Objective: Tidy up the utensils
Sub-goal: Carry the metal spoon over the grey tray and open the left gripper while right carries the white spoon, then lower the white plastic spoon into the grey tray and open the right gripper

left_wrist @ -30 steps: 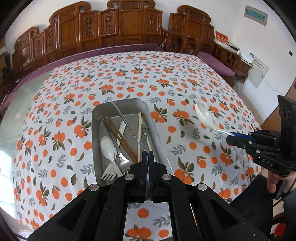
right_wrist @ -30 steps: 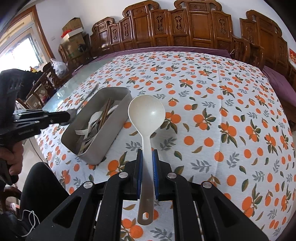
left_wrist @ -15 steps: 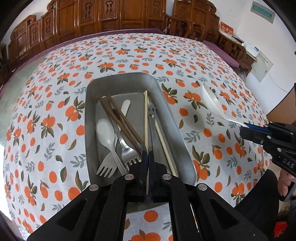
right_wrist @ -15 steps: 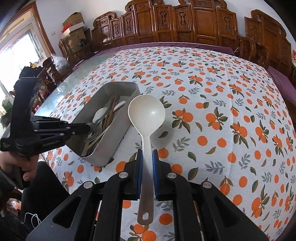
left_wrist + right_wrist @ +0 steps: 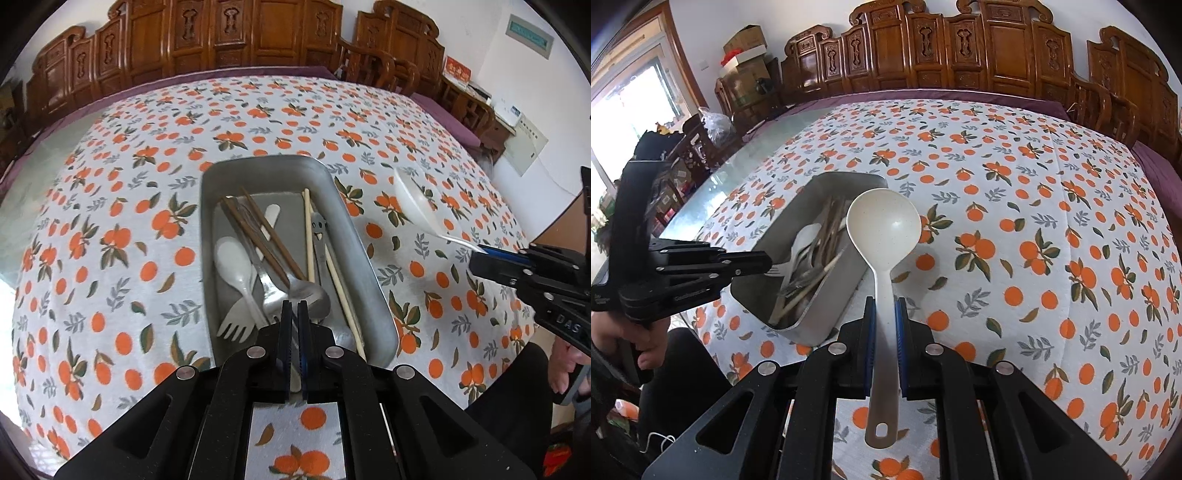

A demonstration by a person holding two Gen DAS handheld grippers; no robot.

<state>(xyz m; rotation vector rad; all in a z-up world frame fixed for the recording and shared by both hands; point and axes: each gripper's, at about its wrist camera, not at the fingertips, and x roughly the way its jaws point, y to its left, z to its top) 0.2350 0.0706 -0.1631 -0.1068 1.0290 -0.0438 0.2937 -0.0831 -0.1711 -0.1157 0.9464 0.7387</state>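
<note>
Left gripper [image 5: 292, 314] pitched steeply downward, jaws drawn almost together, a thin gap between the pads; right gripper [image 5: 885, 314] angled downward, blue pads [image 5: 870, 325] clamped on a slim handle; a hand [image 5: 613, 334] grasps the left gripper's grip.

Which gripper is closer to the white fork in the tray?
Left. The left gripper hangs over the tray, right beside the white fork. The right gripper is off beside the tray, holding the ladle.
</note>
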